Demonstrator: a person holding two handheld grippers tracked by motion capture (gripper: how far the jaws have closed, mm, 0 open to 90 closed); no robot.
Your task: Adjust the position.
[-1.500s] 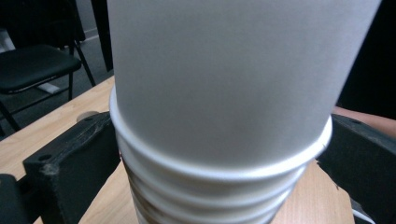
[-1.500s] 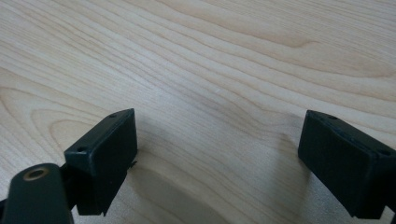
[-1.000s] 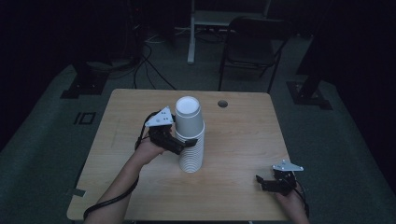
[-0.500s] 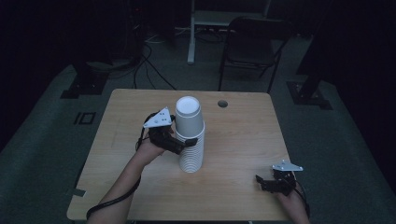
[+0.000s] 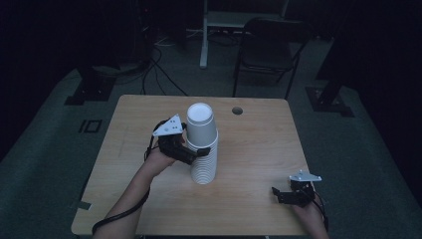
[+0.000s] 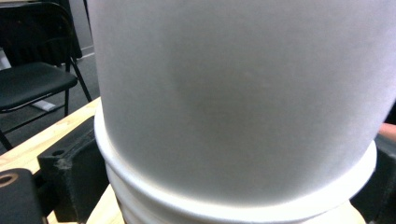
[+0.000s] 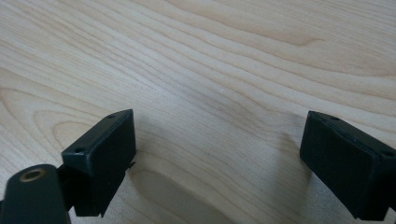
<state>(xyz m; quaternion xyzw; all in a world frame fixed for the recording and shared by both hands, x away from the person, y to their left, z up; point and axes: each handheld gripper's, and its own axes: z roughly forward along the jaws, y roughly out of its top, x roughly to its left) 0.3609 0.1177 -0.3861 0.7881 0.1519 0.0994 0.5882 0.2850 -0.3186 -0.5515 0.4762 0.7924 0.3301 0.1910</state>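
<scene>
Since the earlier frames almost nothing has moved: the left tongs (image 5: 195, 155) stay clamped on the top paper cup (image 5: 201, 125) of the white cup stack (image 5: 204, 167), which stands upside down near the middle of the wooden surface (image 5: 259, 149). The right tongs (image 5: 281, 195) rest spread apart and empty, low over the near right corner. To take the top cup off well, I think the lift should go straight up and slowly, so the lower cups do not follow; no brand or writing can be read on them.

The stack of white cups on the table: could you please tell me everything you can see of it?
The stack of white cups looks like matte paper, nested upside down, rolled rims ringed closely below and a flat base on top. It stands upright near the middle of the wooden table. The left hand-held gripper has its jaws around the top cup just above its rim.
</scene>
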